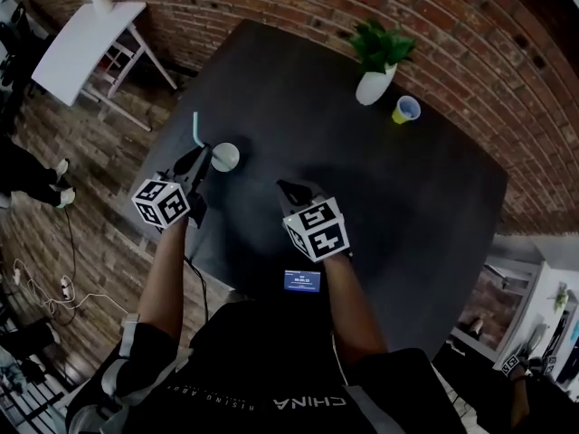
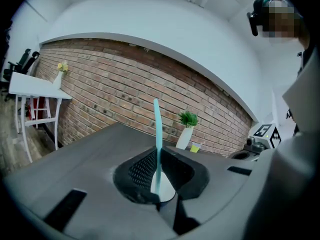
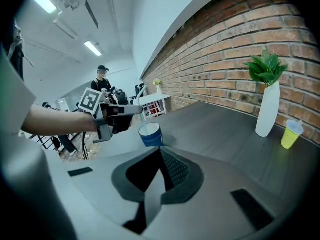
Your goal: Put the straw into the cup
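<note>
Insertion step in hand: my left hand-held gripper (image 2: 158, 156) was clamped on the teal straw (image 2: 157, 129), held upright right over the blue cup (image 3: 150, 134) standing on the table (image 1: 362, 179). My right hand-held gripper (image 3: 160, 154) had its jaws together, empty, aimed at the cup from nearby. Next, I reckoned: lower straight down, then release once the tip sits well inside. I couldn't tell whether the straw's lower end had passed the rim; the left gripper view showed only a bit of the cup under the jaws.

Open tabletop (image 1: 308, 107) surrounds the cup (image 1: 225, 156); plant vase (image 1: 374, 87) and yellow cup (image 1: 405, 109) stand well apart.
</note>
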Demonstrator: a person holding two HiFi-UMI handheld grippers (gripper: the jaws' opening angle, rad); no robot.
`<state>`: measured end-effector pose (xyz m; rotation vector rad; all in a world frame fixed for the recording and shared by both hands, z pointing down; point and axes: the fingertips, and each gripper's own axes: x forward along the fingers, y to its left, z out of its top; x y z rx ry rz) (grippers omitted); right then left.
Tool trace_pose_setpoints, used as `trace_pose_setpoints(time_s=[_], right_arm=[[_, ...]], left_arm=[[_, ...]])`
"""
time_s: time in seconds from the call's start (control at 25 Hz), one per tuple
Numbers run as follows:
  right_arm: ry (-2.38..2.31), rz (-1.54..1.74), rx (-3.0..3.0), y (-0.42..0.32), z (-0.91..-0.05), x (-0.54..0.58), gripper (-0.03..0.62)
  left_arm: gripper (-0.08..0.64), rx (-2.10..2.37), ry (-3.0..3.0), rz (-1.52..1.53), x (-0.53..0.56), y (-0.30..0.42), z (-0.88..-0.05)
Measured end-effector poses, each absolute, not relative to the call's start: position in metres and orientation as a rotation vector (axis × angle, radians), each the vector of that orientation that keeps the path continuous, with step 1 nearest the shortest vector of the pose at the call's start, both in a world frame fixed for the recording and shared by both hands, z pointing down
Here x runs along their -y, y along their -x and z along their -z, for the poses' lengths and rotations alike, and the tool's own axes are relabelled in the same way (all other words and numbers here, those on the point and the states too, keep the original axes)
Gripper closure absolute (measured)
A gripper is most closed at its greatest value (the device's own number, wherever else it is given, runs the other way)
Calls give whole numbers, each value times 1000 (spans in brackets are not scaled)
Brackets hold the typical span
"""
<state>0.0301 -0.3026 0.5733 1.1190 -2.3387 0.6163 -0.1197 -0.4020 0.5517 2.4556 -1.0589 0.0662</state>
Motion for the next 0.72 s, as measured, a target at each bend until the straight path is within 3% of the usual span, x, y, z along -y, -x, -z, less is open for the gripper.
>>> trace_pose_setpoints(time_s=[0.72], right_arm=[[-1139, -619, 2329, -35, -575, 301, 588]], left_arm=[[529, 1107, -2384, -115, 409, 127, -574]])
